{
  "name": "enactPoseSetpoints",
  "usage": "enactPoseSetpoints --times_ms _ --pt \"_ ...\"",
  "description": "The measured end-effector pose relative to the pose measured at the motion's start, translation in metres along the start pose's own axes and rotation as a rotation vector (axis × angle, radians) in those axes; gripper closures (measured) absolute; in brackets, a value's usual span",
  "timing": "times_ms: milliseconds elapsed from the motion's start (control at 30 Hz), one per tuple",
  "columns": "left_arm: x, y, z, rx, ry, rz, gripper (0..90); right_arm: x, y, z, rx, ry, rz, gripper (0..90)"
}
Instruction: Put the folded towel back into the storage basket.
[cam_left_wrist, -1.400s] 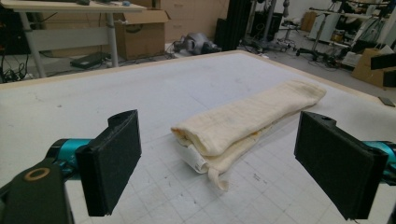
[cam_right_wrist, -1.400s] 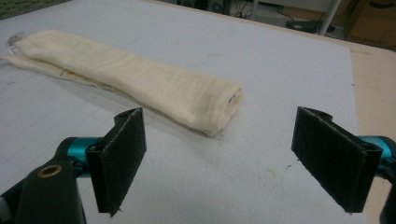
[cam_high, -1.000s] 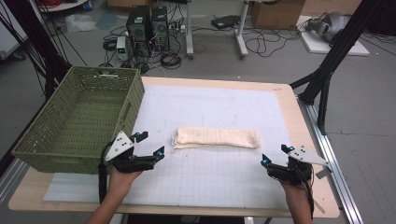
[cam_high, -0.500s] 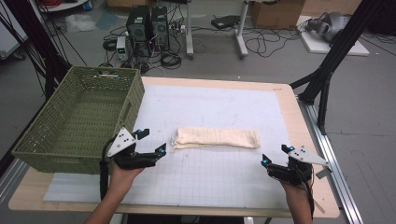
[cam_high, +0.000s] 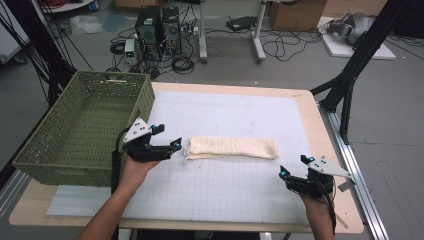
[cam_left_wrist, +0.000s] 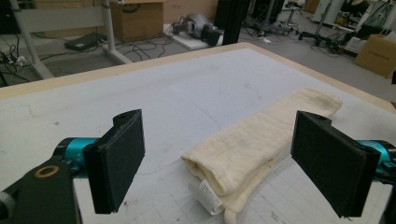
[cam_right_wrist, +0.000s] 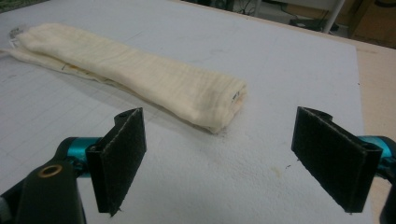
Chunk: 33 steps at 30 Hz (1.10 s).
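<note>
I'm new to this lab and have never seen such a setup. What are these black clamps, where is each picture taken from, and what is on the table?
There is no robot here: a person holds a hand-held two-finger clamp in each hand. The high view looks down from above: the left gripper sits at the near end of a folded cream cloth, and the right gripper sits apart from its other end. The other two pictures come from cameras riding on each gripper, looking along its black fingers. Both grippers are open and hold nothing. The cloth lies on the white gridded mat, and a green woven basket stands at the table's left.
</note>
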<state>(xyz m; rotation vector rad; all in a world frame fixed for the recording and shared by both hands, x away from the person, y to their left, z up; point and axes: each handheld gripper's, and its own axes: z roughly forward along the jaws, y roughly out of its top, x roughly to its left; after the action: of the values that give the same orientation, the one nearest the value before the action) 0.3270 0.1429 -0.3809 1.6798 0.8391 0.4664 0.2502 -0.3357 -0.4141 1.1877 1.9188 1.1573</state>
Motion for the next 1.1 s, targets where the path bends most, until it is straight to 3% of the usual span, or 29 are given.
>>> enactPoseSetpoints --times_ms 233,433,500,567,867,1100 --pt "0.000 0.001 0.018 0.042 -0.023 0.007 18.4 0.000 0.000 0.000 -0.003 0.003 0.000 16.4" --pt "0.005 -0.001 0.036 0.096 -0.021 -0.015 18.8 0.000 0.000 0.001 0.000 0.009 0.004 16.4" --pt "0.007 -0.003 0.041 0.104 -0.012 -0.015 19.7 0.000 0.000 0.002 -0.001 0.011 -0.004 16.4" --pt "0.010 -0.006 0.047 0.121 -0.012 -0.046 19.9 0.000 0.000 0.003 0.000 0.012 -0.001 16.4" --pt "0.015 -0.018 0.065 0.175 0.010 -0.068 21.4 0.000 -0.001 0.005 0.001 0.017 -0.008 16.4" --pt "0.020 -0.029 0.080 0.243 0.031 -0.084 24.0 -0.001 -0.001 0.006 0.010 0.023 -0.008 16.5"
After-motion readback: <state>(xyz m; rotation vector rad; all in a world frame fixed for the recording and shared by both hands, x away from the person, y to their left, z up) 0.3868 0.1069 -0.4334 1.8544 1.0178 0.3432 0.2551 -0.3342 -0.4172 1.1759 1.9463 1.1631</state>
